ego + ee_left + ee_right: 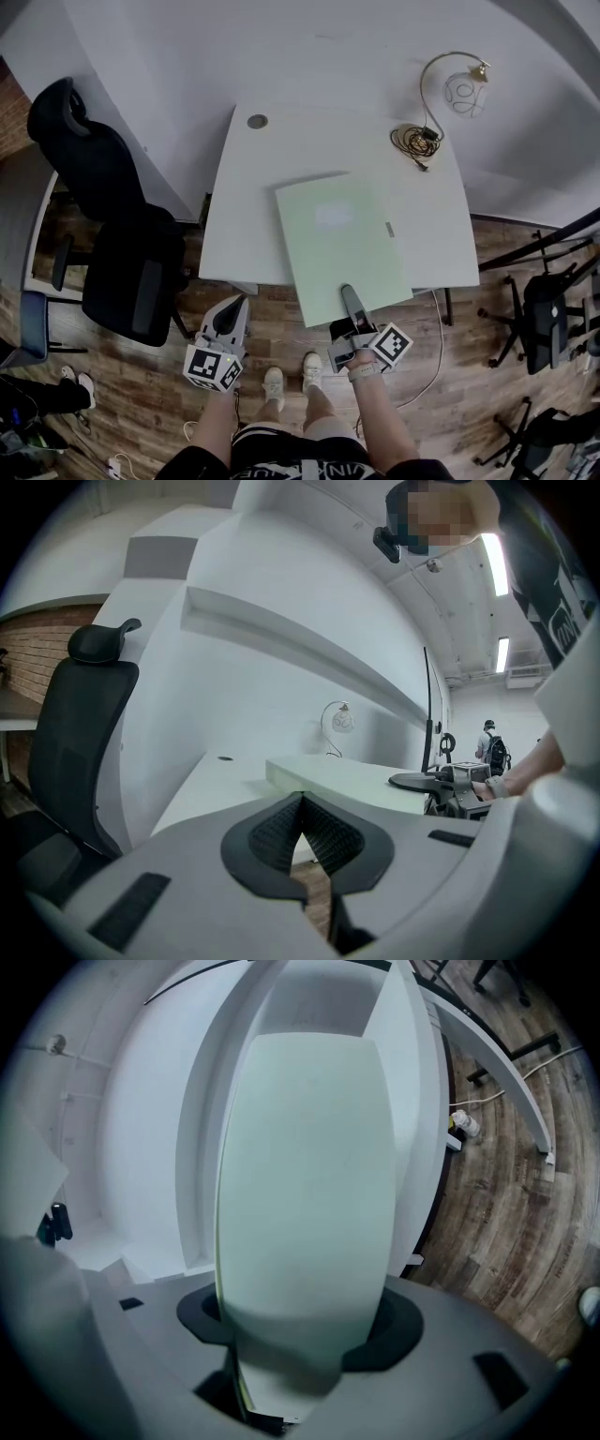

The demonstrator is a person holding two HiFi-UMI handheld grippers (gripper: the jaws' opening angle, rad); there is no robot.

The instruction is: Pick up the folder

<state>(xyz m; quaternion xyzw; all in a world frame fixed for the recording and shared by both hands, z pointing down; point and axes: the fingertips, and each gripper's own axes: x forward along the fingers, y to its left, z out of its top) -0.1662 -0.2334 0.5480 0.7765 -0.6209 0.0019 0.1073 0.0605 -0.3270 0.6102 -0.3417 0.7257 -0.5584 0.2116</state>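
A: Checking from the left: black office chair (122, 234) next to the white table (253, 225). State of the left gripper (232, 314)?
B: Clenched on nothing, tips meeting, just off the table's near left corner. Its marker cube (213, 367) shows square black-and-white codes.
A: Where's the folder (342, 248)?
B: Pale green, over the table's middle-right, with its near edge past the table's front edge. There's a pale rectangular label (333, 216) on the cover, print too faint to read.
A: And the right gripper (349, 298)?
B: Clamped on the folder's near edge. Its own view shows the cover running straight into the jaws.
A: Far right?
B: A lamp (466, 94) with a curved neck at the table's back corner, coiled cable (415, 141) beside it.
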